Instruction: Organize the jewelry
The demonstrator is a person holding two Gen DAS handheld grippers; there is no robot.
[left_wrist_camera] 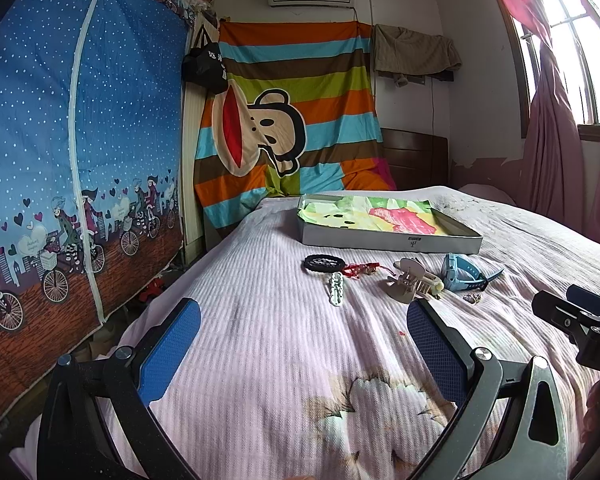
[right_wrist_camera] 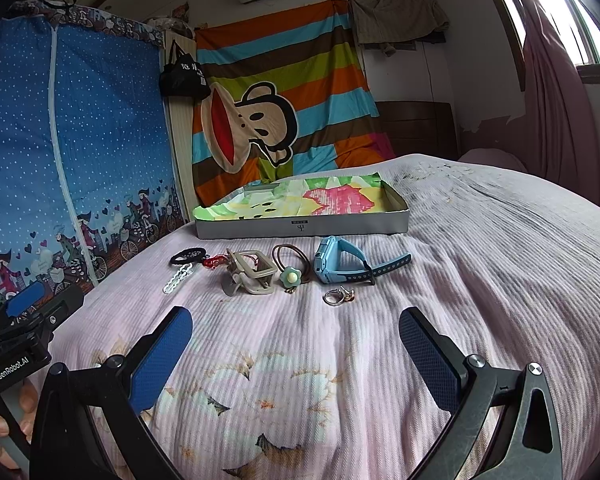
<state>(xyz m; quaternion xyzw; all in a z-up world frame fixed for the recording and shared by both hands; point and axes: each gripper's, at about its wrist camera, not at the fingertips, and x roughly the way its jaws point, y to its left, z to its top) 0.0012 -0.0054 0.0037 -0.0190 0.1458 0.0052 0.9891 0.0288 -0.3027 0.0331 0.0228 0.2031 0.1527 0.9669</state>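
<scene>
A row of small items lies on the pink bedspread before a shallow grey box (right_wrist_camera: 300, 229) lined with bright cloth. From left: a black hair tie (right_wrist_camera: 187, 256), a white chain clip (right_wrist_camera: 179, 277), a red trinket (right_wrist_camera: 213, 261), a beige claw clip (right_wrist_camera: 249, 272), a brown hair band with a green flower (right_wrist_camera: 290, 276), a blue watch (right_wrist_camera: 348, 262), and rings (right_wrist_camera: 338, 296). The same box (left_wrist_camera: 392, 240), claw clip (left_wrist_camera: 412, 280) and watch (left_wrist_camera: 462, 274) show in the left wrist view. My left gripper (left_wrist_camera: 304, 328) and right gripper (right_wrist_camera: 296, 334) both stand open and empty, short of the items.
The bed (right_wrist_camera: 480, 280) fills the foreground. A blue fabric wardrobe (left_wrist_camera: 60, 140) stands at the left, a striped monkey sheet (left_wrist_camera: 292, 120) hangs on the back wall, pink curtains (left_wrist_camera: 556, 140) cover the right window. A hand (right_wrist_camera: 4, 420) holds the left gripper's handle.
</scene>
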